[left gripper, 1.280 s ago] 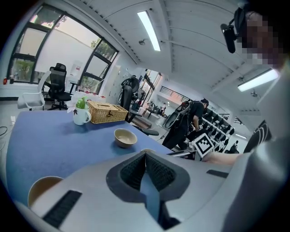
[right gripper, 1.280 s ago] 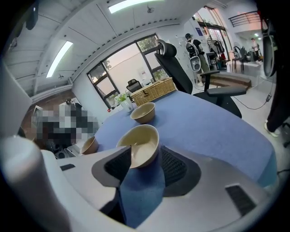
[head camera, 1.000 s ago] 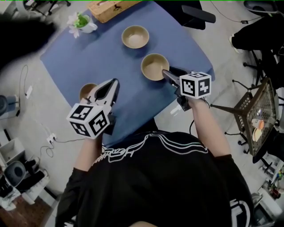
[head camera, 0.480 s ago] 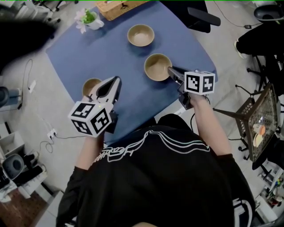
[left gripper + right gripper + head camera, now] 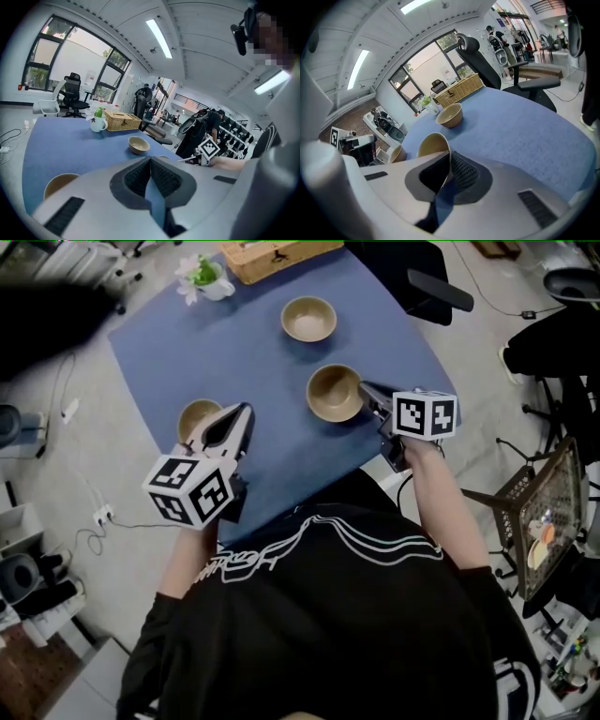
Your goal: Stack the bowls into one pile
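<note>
right gripper (image 5: 365, 389), jaws just closed, on middle bowl (image 5: 330, 396) rim

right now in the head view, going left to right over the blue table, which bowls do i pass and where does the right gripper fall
tan round bowl at the left → tan round bowl at the back → tan round bowl in the middle → right gripper, whose jaws have just been closing on the middle bowl's rim

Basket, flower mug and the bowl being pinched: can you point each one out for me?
Basket (image 5: 281, 257), head view, its woven top.
Flower mug (image 5: 219, 288), head view, its white side.
Pinched bowl (image 5: 333, 395), head view, its inside bottom.
</note>
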Motion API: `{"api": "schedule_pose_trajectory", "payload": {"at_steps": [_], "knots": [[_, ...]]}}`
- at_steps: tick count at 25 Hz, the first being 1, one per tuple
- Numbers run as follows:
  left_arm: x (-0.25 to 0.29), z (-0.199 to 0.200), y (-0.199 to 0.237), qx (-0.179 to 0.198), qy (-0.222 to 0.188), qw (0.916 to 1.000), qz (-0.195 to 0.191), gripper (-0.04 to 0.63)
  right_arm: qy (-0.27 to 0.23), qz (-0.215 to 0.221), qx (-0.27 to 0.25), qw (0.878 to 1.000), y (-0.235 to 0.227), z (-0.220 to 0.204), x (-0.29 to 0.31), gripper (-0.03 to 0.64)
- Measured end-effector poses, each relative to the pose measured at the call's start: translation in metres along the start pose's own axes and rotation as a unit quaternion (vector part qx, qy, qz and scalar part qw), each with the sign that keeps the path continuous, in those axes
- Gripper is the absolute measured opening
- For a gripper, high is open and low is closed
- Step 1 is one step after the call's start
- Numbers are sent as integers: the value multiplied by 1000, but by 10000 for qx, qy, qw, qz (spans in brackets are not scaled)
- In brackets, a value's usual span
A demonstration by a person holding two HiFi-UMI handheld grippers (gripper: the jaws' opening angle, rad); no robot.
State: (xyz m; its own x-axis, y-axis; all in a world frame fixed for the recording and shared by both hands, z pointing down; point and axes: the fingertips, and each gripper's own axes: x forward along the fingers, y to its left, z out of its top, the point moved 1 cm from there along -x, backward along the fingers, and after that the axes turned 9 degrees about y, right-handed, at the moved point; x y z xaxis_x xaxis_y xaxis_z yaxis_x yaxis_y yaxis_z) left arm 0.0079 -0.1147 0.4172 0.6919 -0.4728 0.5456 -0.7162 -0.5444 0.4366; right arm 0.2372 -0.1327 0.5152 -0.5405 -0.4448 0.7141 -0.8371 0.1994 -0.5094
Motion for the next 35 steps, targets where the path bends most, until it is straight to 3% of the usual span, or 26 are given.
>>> {"api": "schedule_pose_trajectory", "payload": {"at_steps": [16, 35], "knots": [[6, 35, 22, -433, -189, 9978, 458, 25, 148, 619, -670, 9957, 25, 83, 6, 38], [20, 63, 52, -679, -309, 9924, 978, 23, 334, 745, -1155, 9900, 22, 167, 45, 38]]}}
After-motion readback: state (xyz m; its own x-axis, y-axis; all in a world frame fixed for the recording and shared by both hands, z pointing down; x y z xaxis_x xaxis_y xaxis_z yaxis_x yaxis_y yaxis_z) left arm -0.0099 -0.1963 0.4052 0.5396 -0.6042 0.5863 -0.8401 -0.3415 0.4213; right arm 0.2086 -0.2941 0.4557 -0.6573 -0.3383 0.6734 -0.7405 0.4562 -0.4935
